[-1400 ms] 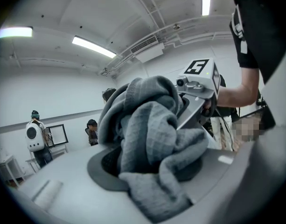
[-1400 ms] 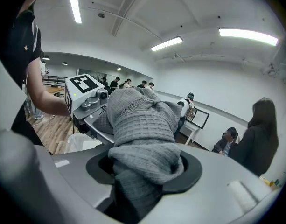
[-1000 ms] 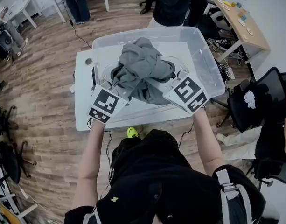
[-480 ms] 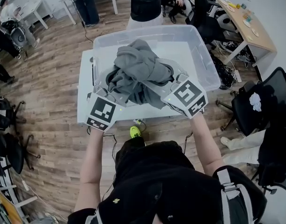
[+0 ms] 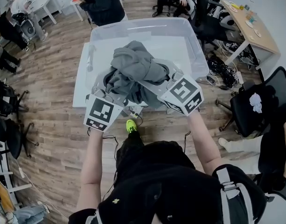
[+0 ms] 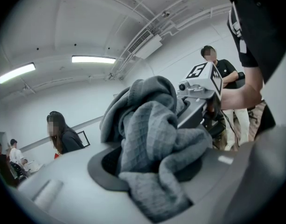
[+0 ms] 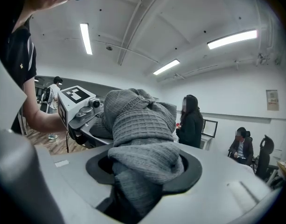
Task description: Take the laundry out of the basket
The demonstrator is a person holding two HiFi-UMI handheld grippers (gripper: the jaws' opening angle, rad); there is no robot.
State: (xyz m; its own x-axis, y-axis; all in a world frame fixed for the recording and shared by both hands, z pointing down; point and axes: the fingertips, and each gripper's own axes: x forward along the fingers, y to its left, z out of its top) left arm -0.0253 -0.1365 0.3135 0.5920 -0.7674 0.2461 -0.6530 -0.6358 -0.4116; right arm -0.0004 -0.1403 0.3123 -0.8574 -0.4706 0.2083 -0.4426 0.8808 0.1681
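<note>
You are holding grey waffle-knit laundry [image 5: 133, 69] bunched between both grippers. Left gripper [image 5: 111, 88] is pinching its left side, right gripper [image 5: 160, 80] is pinching its right side (fabric is filling both jaw gaps). Bundle is hanging just ahead of grippers, over near side of clear basket [image 5: 195, 50] sitting on white table [image 5: 80, 91].

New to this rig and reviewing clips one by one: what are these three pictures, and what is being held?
No robot here: a person holds a two-jaw gripper in each hand. The head view looks down from the person's head; the other two cameras ride on the grippers, looking along their jaws. A clear plastic bin sits on a white table. The left gripper and right gripper both clamp one bundled grey waffle-knit garment, held up over the bin's near edge.
</note>
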